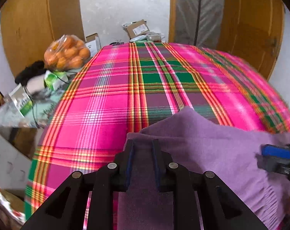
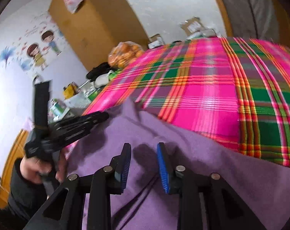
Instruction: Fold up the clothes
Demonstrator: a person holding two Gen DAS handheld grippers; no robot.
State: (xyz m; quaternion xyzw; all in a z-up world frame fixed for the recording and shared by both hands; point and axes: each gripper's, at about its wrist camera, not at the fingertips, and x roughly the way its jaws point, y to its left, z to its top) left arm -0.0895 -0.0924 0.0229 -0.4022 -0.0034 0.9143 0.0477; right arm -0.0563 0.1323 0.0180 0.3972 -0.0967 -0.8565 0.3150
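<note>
Left wrist view: soft purple fleece garment [image 1: 212, 145] lies on the near part of the tabletop, which is covered by a pink, green and orange plaid cloth [image 1: 125, 88]. Left tongs [image 1: 143, 143] sit directly over the garment's left edge. Fingers stand apart with purple fabric running between the pads; whether they pinch the cloth or only rest on it cannot be told. Right tongs [image 1: 277, 153], blue pad visible, enter at the right over the same garment, blurred. A clear plastic bag of oranges [image 1: 67, 54] stands beyond the plaid cloth's far left corner, with green-and-white cartons [image 1: 55, 79] just beside it. Brown cardboard boxes [image 1: 138, 28] lie past the cloth's far edge, against the white wall.

Right wrist view: right tongs [image 2: 144, 153] hover above the purple garment, jaws spread, nothing between the blue pads [image 2: 162, 164]; their shadow falls on the fabric. Left tongs [image 2: 99, 117] reach onto the garment's left edge, held by a person's hand [image 2: 37, 168] in a dark sleeve; jaw state unclear here. Plaid cloth extends beyond the garment. Cartoon wall stickers [image 2: 41, 48] show on the wall left of the cloth.
</note>
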